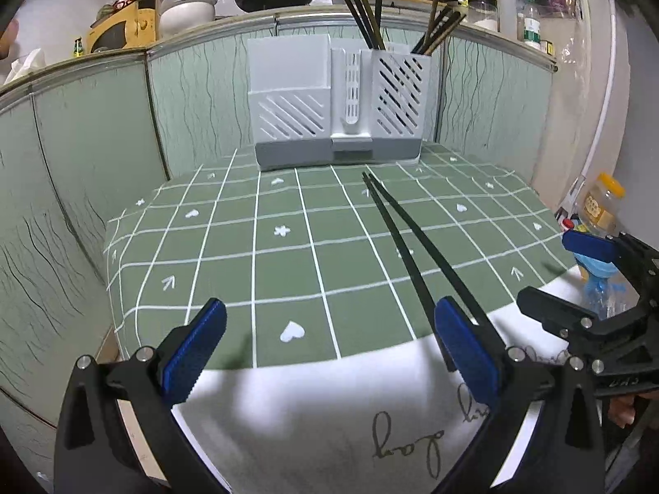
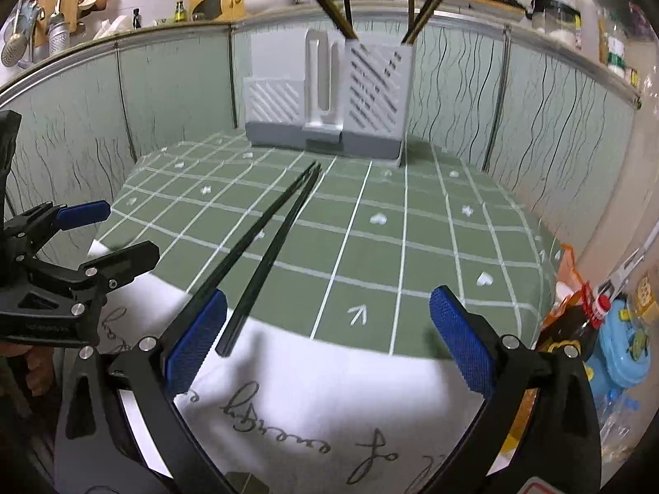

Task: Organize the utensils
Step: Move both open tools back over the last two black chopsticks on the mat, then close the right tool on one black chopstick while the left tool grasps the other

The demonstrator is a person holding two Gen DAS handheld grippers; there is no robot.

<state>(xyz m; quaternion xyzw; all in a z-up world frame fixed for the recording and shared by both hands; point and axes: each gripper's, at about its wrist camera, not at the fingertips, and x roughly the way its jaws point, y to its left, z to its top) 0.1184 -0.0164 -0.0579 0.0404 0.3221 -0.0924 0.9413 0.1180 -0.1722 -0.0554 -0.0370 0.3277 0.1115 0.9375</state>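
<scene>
On the green checked cloth [image 1: 288, 255], right of the middle, lies a pair of black chopsticks [image 1: 405, 234], tips pointing far toward the white rack [image 1: 337, 103], thick ends near on the white towel [image 1: 313, 403]. More chopsticks [image 1: 370, 20] already stand in the rack's right compartment. Both grippers hover above the near edge with jaws spread wide and nothing in them: the left gripper [image 1: 329, 354] and the right gripper [image 2: 329, 337]. The sticks look light, stiff, thin and probably slippery; they may roll apart. I would pinch both together at the thick ends; whether these touch the towel is hard to see.
</scene>
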